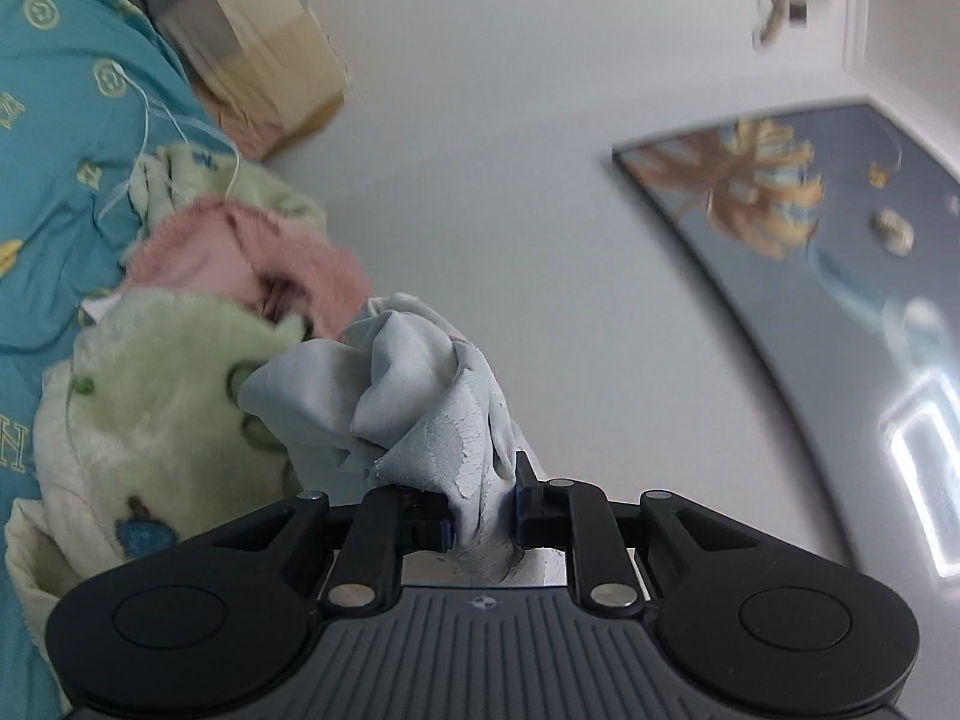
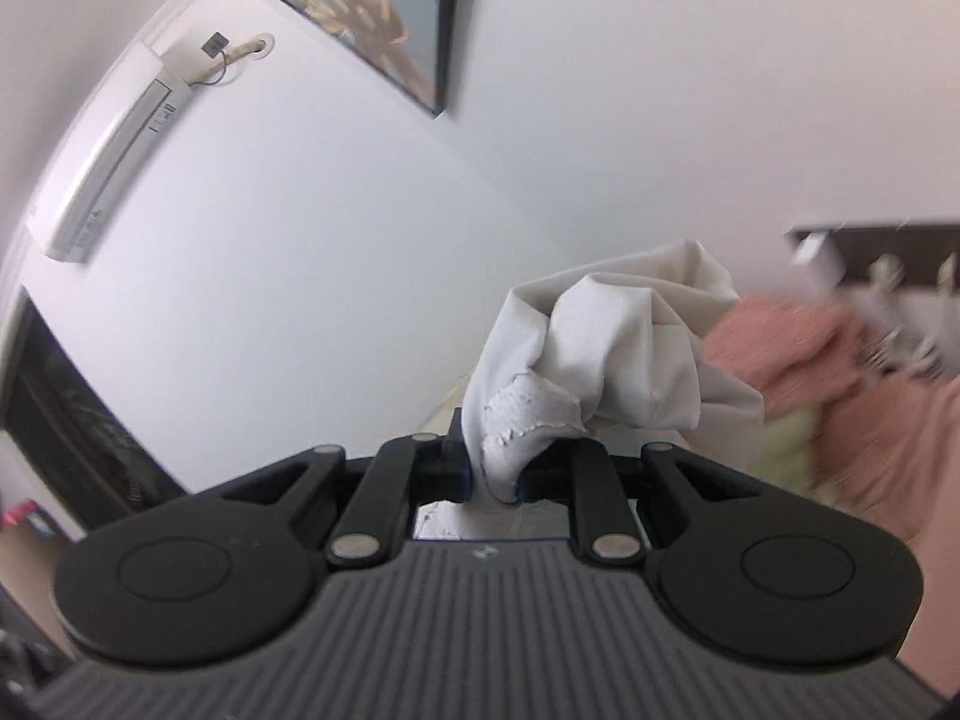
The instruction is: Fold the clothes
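A: Progress? Pale grey garment [image 1: 414, 402] is bunched and lifted above the bed [image 1: 54, 90]; no fold visible, so I'd judge folding has barely begun.

B: Claws?

A: Left claw [image 1: 483, 510] clamped on a lacy edge of it. Right claw [image 2: 495, 471] clamped on another bunched part [image 2: 600, 354]. Pink and green clothes [image 1: 252, 252] piled unfolded at the bed's edge.

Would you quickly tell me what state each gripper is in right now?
Left gripper: closed on the pale grey garment.
Right gripper: closed on the same garment's lace-trimmed edge.
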The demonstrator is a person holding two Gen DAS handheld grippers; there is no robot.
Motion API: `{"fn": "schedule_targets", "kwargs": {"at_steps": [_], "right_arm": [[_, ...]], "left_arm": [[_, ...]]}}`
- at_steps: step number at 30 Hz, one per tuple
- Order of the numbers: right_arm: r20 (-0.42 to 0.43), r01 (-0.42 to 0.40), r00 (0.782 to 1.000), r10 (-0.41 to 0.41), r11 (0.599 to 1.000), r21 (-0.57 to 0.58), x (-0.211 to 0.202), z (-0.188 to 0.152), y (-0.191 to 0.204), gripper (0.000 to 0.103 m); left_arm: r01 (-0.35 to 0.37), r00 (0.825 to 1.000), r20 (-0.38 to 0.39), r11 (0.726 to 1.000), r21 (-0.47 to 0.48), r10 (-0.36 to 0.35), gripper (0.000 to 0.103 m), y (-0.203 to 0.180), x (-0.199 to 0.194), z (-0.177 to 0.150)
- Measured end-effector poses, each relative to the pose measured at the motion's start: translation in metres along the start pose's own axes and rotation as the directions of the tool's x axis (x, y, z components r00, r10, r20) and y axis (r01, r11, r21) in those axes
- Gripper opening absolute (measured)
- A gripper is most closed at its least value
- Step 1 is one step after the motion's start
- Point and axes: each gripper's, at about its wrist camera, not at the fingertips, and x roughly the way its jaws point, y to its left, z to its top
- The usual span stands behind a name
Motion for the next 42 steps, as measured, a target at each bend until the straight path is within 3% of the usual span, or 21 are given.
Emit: {"fn": "schedule_targets", "kwargs": {"at_steps": [3, 7, 12, 14, 16, 17, 19, 21, 23, 24, 29, 34, 37, 42], "right_arm": [[-0.07, 0.119, 0.99, -0.123, 0.992, -0.05, -0.005, -0.024, -0.039, 0.017], [-0.217, 0.223, 0.949, -0.227, 0.974, -0.043, -0.011, -0.079, -0.09, 0.017], [-0.194, 0.234, 0.948, -0.252, 0.966, -0.114, -0.023, -0.114, -0.103, 0.016], [-0.18, 0.243, 0.948, -0.264, 0.961, -0.131, -0.025, -0.115, -0.098, 0.018], [-0.177, 0.256, 0.945, -0.275, 0.959, -0.122, -0.028, -0.114, -0.095, 0.02], [-0.177, 0.264, 0.942, -0.284, 0.956, -0.127, -0.032, -0.113, -0.092, 0.022], [-0.177, 0.28, 0.937, -0.302, 0.95, -0.136, -0.042, -0.113, -0.087, 0.03], [-0.16, 0.285, 0.937, -0.311, 0.944, -0.164, -0.054, -0.114, -0.079, 0.047], [-0.131, 0.282, 0.941, -0.311, 0.938, -0.201, -0.069, -0.116, -0.068, 0.073], [-0.11, 0.284, 0.944, -0.313, 0.933, -0.22, -0.077, -0.117, -0.061, 0.079], [-0.029, 0.258, 0.958, -0.284, 0.904, -0.342, -0.119, -0.124, -0.015, 0.087], [0.044, 0.232, 0.969, -0.242, 0.844, -0.483, -0.156, -0.145, 0.038, 0.087], [0.064, 0.223, 0.973, -0.222, 0.826, -0.518, -0.173, -0.162, 0.058, 0.087], [0.073, 0.204, 0.978, -0.197, 0.808, -0.553, -0.189, -0.199, 0.073, 0.087]], "left_arm": [[-0.084, 0.991, -0.1, 0.995, 0.051, 0.089, 0.018, 0.042, 0.007, -0.036], [-0.162, 0.965, -0.184, 0.976, 0.144, 0.187, 0.019, 0.088, -0.007, -0.077], [-0.182, 0.953, -0.194, 0.95, 0.254, 0.234, 0.023, 0.099, -0.013, -0.096], [-0.197, 0.95, -0.181, 0.937, 0.287, 0.255, 0.031, 0.094, -0.012, -0.096], [-0.216, 0.942, -0.175, 0.916, 0.339, 0.286, 0.054, 0.084, -0.011, -0.088], [-0.223, 0.939, -0.167, 0.903, 0.368, 0.3, 0.061, 0.077, -0.015, -0.087], [-0.249, 0.938, -0.117, 0.869, 0.427, 0.326, 0.086, 0.064, -0.031, -0.089], [-0.284, 0.938, -0.037, 0.825, 0.489, 0.344, 0.099, 0.052, -0.054, -0.094], [-0.308, 0.937, 0.033, 0.778, 0.548, 0.348, 0.103, 0.037, -0.079, -0.099], [-0.314, 0.937, 0.058, 0.756, 0.574, 0.345, 0.103, 0.031, -0.092, -0.102], [-0.356, 0.929, 0.182, 0.65, 0.672, 0.321, 0.103, -0.016, -0.163, -0.121], [-0.393, 0.919, 0.287, 0.549, 0.738, 0.272, 0.103, -0.056, -0.23, -0.149], [-0.408, 0.913, 0.318, 0.514, 0.755, 0.257, 0.103, -0.07, -0.262, -0.168], [-0.409, 0.913, 0.331, 0.516, 0.753, 0.239, 0.103, -0.07, -0.295, -0.195]]}}
